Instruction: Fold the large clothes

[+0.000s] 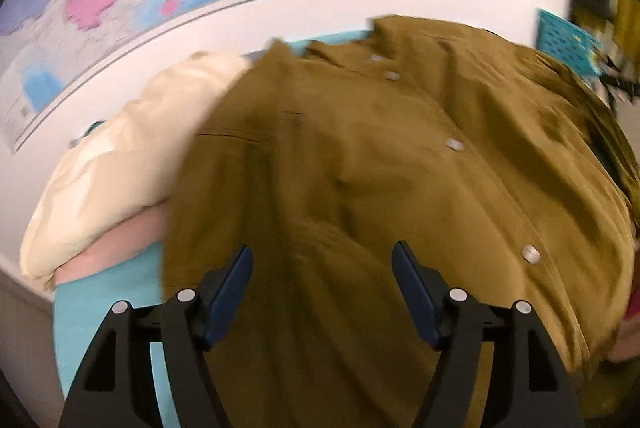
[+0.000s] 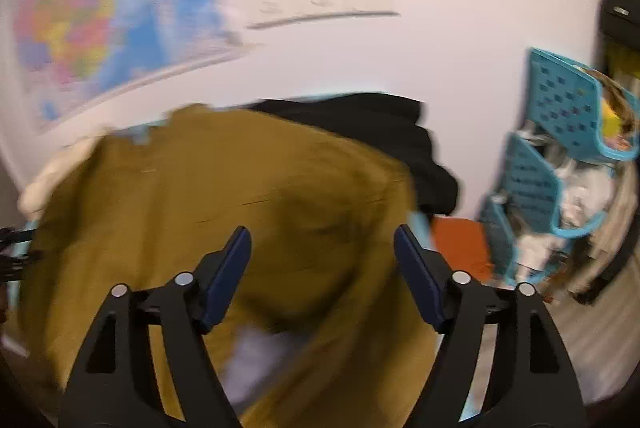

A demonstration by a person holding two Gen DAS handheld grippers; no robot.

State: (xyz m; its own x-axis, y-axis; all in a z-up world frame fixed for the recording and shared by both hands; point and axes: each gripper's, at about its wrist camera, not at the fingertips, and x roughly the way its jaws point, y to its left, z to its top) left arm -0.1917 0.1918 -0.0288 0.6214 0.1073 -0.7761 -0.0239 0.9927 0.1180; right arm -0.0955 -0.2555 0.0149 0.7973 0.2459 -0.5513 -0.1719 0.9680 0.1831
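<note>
**Shirt lying ahead of both tongs, button line running away to the right**

The left tongs (image 1: pixel 322 280) are standing wide open, holding nothing, with the mustard shirt (image 1: pixel 380 180) spreading directly ahead of and beneath them. Its button row (image 1: pixel 454 144) is running from the collar at the far end down toward the near right, so the long axis is lying roughly away from the tongs, slanting rightward. To the left of the fingers, a cream bundle (image 1: pixel 120 172) is sitting on a pink layer, touching the shirt's left edge, with turquoise cloth (image 1: pixel 100 304) showing near the left finger; the surface beneath is hidden.

The right tongs (image 2: pixel 322 264) are likewise gaping wide and empty. The shirt (image 2: pixel 200 188) is lying ahead and mostly to their left, rumpled, with a pale patch (image 2: pixel 260 352) showing low between the fingers, too blurred to identify. A black garment (image 2: pixel 380 132) is lying beyond the shirt's far right edge, and turquoise baskets (image 2: pixel 560 132) are standing well to the right.

Both tongs seem about equally near; the cream bundle is likely crowding any leftward fold.
</note>
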